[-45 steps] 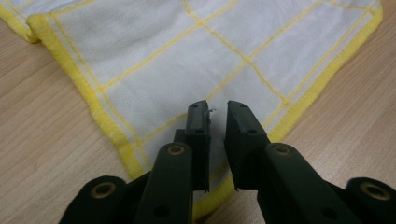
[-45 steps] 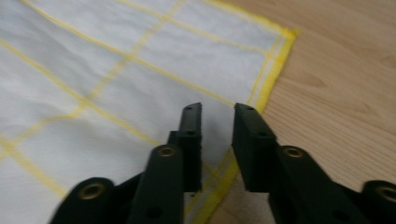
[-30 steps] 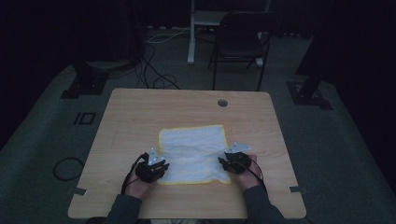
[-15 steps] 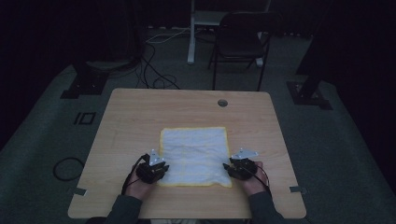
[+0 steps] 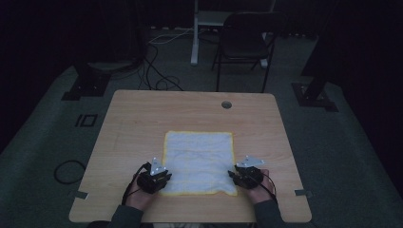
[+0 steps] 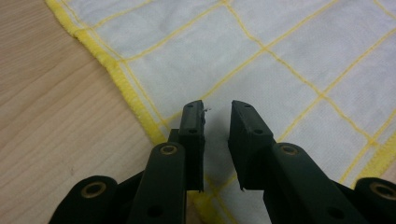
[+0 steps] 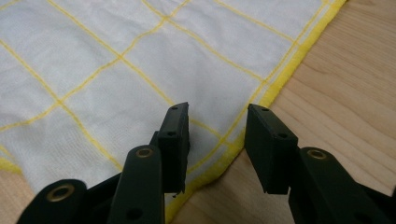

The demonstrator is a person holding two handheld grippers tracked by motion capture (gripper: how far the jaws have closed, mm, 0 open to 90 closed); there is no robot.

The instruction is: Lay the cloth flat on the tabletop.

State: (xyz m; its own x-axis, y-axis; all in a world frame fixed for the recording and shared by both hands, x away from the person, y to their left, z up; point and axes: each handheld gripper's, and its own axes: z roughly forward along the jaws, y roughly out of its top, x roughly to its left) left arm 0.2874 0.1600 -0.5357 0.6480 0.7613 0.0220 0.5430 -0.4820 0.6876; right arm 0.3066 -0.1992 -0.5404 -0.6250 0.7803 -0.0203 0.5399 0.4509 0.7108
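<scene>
Both grippers sit at the near edge of the cloth, one per corner. The left gripper (image 6: 215,109) hangs over the near left corner of the white cloth with yellow grid lines (image 6: 261,60); its jaws stand a narrow gap apart, over the fabric just inside the yellow hem, nothing pinched between them. The right gripper (image 7: 217,114) is at the near right corner, jaws wider apart and straddling the yellow hem (image 7: 280,74), one pad over cloth and the other over bare wood; not gripping. From the high view, the cloth (image 5: 199,156) lies flat and roughly square in the near half of the wooden table (image 5: 142,118), both hands at its near corners. Judged step: approach for a two-corner pick, probably ahead of a fold away from the person. Next move calls for dropping each jaw pair onto its corner so one pad slides under the hem, then closing both. Farther off: a cable hole (image 5: 226,104) in the table, and a chair (image 5: 244,47) beyond.
</scene>
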